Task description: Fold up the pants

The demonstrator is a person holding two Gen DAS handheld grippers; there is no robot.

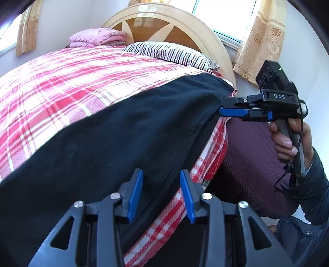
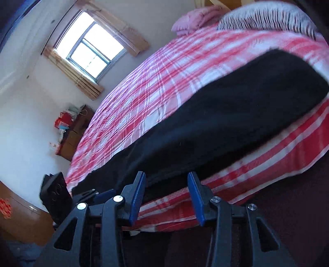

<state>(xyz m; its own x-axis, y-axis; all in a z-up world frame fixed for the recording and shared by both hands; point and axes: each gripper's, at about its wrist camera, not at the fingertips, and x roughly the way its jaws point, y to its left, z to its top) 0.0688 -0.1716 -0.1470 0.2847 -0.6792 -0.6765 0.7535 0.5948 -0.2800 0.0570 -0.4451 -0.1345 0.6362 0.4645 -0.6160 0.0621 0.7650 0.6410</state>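
The left gripper (image 1: 161,195) hovers low over the near edge of the bed, its blue pads apart with nothing pressed between them; the dark cloth only lies beneath and beyond the gap. The pants (image 1: 123,127) are spread as one long black band on the red-and-white checked bedspread (image 1: 61,86), their long axis running along the bed's near side from the left gripper toward the far end by the headboard (image 1: 170,24). At that far end the right gripper (image 1: 221,106), held in a person's hand (image 1: 287,139), sits just beside the corner of the cloth, its jaws a little apart and, as far as I can tell, not clamped on anything. So each tool stands at one end of the band, and the right one looks nearer its corner. A striped pillow (image 1: 168,52) and folded pink bedding (image 1: 98,37) lie beyond, with curtained windows (image 1: 226,16) behind.
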